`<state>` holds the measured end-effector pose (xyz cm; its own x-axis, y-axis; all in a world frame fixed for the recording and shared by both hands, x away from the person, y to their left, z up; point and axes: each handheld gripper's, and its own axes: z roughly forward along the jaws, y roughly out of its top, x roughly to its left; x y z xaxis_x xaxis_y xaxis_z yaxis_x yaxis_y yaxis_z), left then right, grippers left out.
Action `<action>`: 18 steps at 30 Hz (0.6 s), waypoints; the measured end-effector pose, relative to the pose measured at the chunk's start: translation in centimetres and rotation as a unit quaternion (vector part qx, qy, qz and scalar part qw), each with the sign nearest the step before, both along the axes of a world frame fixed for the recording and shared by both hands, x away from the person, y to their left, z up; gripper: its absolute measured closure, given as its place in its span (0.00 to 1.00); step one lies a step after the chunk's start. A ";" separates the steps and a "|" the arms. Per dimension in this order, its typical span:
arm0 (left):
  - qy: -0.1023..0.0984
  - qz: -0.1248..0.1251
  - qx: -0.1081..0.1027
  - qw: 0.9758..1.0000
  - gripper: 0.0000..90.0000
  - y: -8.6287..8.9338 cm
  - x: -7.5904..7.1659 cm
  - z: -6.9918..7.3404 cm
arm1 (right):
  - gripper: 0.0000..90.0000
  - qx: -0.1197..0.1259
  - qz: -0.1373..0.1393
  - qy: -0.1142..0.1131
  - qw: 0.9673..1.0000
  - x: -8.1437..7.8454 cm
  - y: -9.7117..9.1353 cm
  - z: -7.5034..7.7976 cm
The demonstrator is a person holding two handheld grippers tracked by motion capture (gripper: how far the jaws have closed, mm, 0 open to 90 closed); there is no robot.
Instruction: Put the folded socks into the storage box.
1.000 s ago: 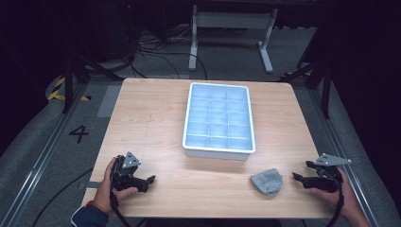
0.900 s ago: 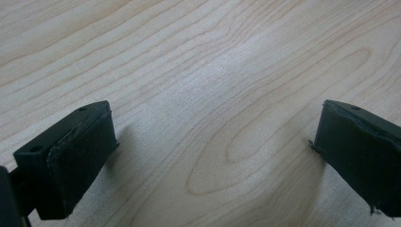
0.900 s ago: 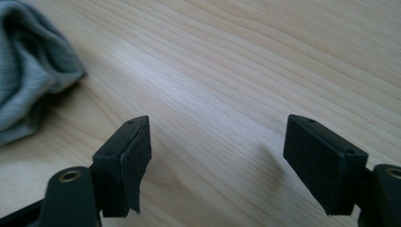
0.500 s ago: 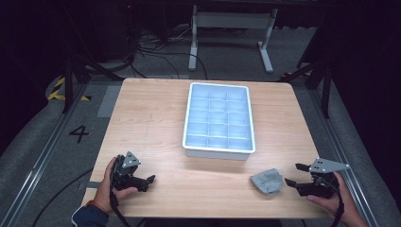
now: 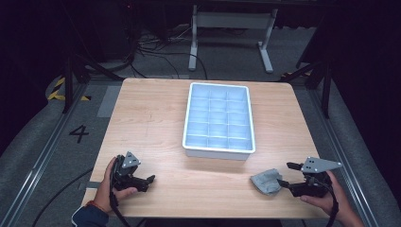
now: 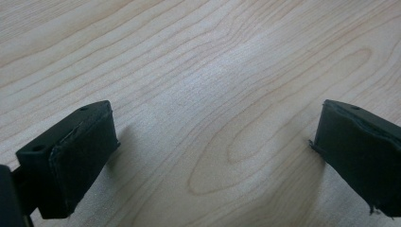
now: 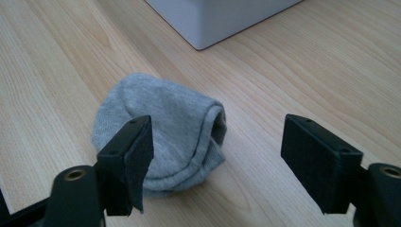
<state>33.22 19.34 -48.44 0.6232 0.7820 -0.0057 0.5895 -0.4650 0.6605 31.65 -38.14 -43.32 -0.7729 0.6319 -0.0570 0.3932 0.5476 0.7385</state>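
A: Right gripper view shows what the high view can't: the grey sock (image 7: 161, 137) is rolled, its open cuff facing right, just before the tray's (image 7: 222, 21) corner.

B: And the right gripper (image 7: 215, 153)?

A: Jaws wide apart, one in front of the sock, nothing held.

B: The left gripper (image 5: 142, 182)?

A: Low over bare table (image 5: 156, 118), well left of the tray, jaws wide.
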 end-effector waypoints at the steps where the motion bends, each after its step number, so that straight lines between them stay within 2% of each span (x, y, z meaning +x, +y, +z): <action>1: 0.000 0.000 0.000 1.000 0.01 0.0 0.0 0.0 | 0.32 -0.001 0.005 0.002 1.000 0.1 0.2 -0.1; 6: 0.000 0.000 0.000 1.000 0.01 0.0 0.0 0.0 | 0.34 -0.012 0.020 0.006 1.000 0.6 1.3 -0.7; 10: 0.000 0.000 0.000 1.000 0.01 0.0 0.0 0.0 | 0.33 -0.026 0.024 0.027 0.999 1.0 2.0 -2.0; 12: 0.000 0.000 0.000 1.000 0.01 0.0 0.0 0.0 | 0.32 -0.026 0.024 0.042 0.998 1.1 2.1 -2.6; 18: 0.000 0.000 0.000 1.000 0.01 0.0 0.0 0.0 | 0.27 -0.022 0.015 0.053 0.998 0.8 2.4 -3.1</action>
<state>33.21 19.34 -48.44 0.6230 0.7822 -0.0055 0.5896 -0.4650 0.6604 32.49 -35.70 -46.38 -0.7949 0.6067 -0.0002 0.4510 0.5911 0.6687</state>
